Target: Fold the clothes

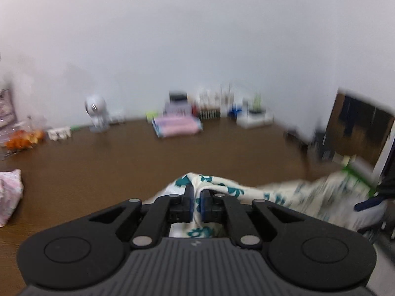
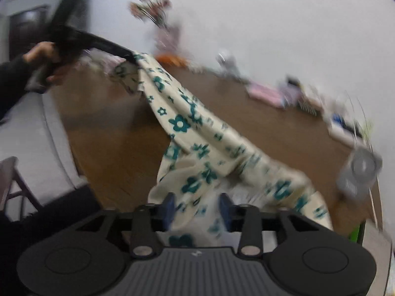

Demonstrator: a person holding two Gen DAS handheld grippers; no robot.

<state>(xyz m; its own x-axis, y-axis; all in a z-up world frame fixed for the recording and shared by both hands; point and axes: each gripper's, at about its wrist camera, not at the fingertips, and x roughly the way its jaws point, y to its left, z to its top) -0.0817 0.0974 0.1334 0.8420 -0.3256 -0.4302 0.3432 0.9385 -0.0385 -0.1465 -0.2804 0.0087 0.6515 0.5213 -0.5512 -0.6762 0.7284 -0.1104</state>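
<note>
Soft, light floral garment [image 2: 187, 123] hanging limp above the brown table [image 1: 98, 172], pinched in the closed left gripper [image 1: 196, 203], passing loosely between the half-open right gripper [image 2: 197, 208]; probably best taken at an edge or corner.

Motion smears the clutter [image 1: 209, 113] along the wall, nothing there readable. The floral cloth [image 1: 321, 197] blurs out rightward, and the bundle [image 1: 8, 194] is cut by the left edge.

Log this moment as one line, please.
left gripper: shut on floral cloth, lifted | right gripper: jaws open, cloth between | table: cloth trailing
</note>
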